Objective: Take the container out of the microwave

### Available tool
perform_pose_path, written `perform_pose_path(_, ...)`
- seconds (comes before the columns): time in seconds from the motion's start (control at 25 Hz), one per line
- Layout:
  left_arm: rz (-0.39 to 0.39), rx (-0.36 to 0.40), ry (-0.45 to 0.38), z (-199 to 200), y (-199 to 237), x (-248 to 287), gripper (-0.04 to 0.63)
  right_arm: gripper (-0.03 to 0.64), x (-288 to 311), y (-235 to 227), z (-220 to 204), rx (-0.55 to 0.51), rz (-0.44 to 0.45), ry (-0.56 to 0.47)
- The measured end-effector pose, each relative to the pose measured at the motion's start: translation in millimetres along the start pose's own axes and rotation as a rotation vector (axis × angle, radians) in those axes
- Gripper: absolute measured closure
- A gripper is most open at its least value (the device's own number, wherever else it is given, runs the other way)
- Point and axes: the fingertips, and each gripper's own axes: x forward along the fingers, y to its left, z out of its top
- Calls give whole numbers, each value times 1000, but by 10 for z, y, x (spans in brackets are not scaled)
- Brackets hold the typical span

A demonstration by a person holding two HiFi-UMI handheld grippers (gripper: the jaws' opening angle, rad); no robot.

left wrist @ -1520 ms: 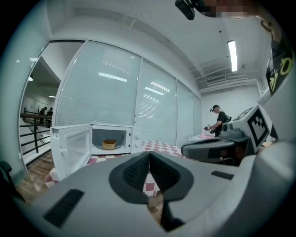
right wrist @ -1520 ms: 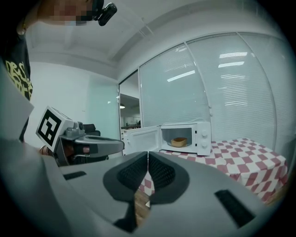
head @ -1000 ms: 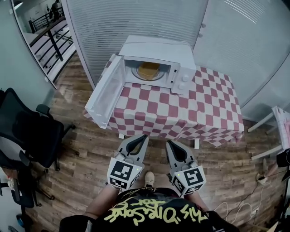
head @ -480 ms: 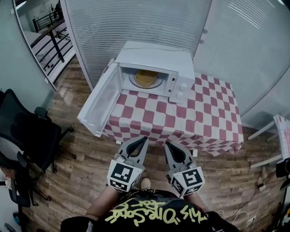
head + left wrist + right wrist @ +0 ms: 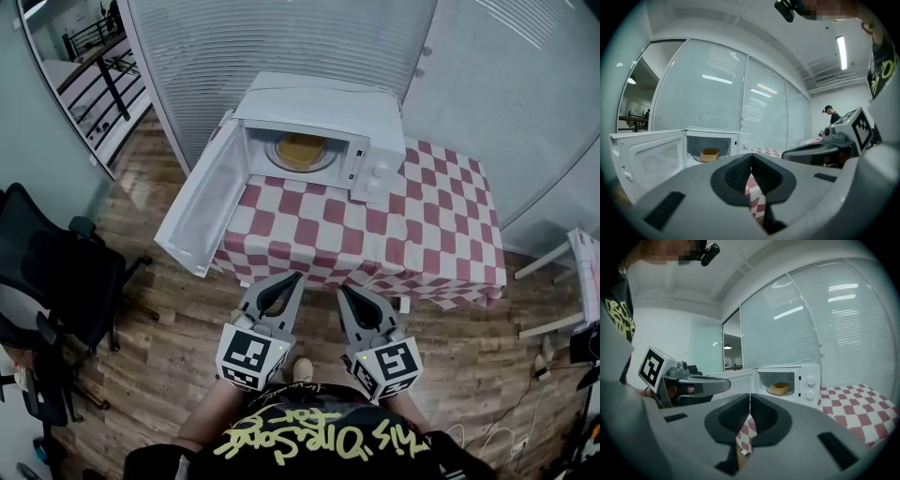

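Note:
A white microwave (image 5: 319, 117) stands at the back left of a table with a red-and-white checked cloth (image 5: 412, 234). Its door (image 5: 202, 206) hangs wide open to the left. Inside, on the glass turntable, sits a yellowish container (image 5: 302, 149), also seen as the container (image 5: 709, 154) and the container (image 5: 780, 388). My left gripper (image 5: 298, 276) and right gripper (image 5: 341, 289) are side by side in front of the table's near edge, well short of the microwave. Both are shut with nothing between the jaws.
A black office chair (image 5: 56, 281) stands on the wooden floor at the left. Frosted glass walls run behind the table. A white stand (image 5: 572, 281) is at the right edge. A person (image 5: 830, 114) stands far off in the left gripper view.
The microwave and table sit slightly nearer and more to the left in the head view; both grippers have edged a little toward the table and stay shut.

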Motion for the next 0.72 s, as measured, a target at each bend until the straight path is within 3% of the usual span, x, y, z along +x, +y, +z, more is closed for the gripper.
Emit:
perform_pose_path(0.6, 57, -6, 38, -138, -28, 4, 588, 607, 3, -82, -143, 23, 47, 20)
perform_pose_path(0.72, 78, -16, 50, -201, 14, -28, 588, 607, 4, -49, -231, 37, 59, 64)
